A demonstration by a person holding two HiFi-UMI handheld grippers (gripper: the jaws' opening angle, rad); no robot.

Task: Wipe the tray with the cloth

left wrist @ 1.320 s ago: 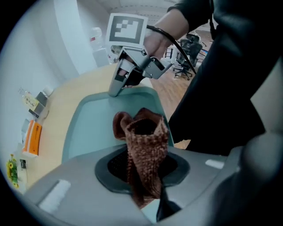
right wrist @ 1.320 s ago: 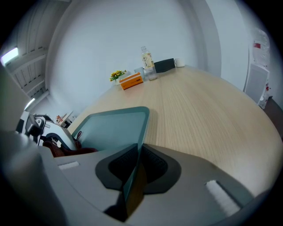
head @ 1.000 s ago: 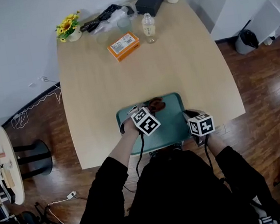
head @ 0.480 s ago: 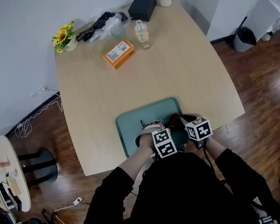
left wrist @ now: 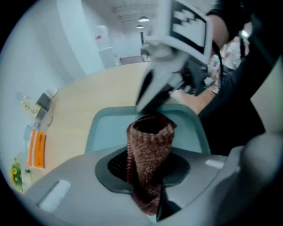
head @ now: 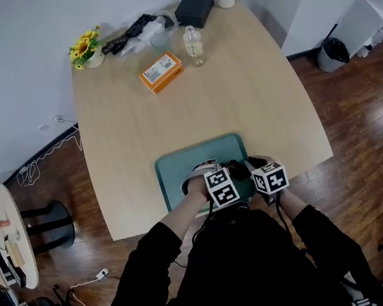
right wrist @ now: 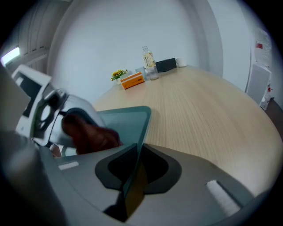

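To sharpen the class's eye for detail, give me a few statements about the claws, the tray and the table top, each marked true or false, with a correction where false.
1. The left claw is shut on the brown cloth. True.
2. The right claw hangs free above the table. False: it is clamped on the edge of the tray.
3. The orange box lies on the tray. False: it lies at the table's far end, apart from the tray.
4. The tray sits at the table edge nearest the person. True.

surface: wooden table [head: 191, 106] | on it — teal tray [head: 179, 166] at near edge, orange box [head: 161, 71], bottle [head: 194, 45], black box [head: 195, 7], flowers [head: 85, 49]
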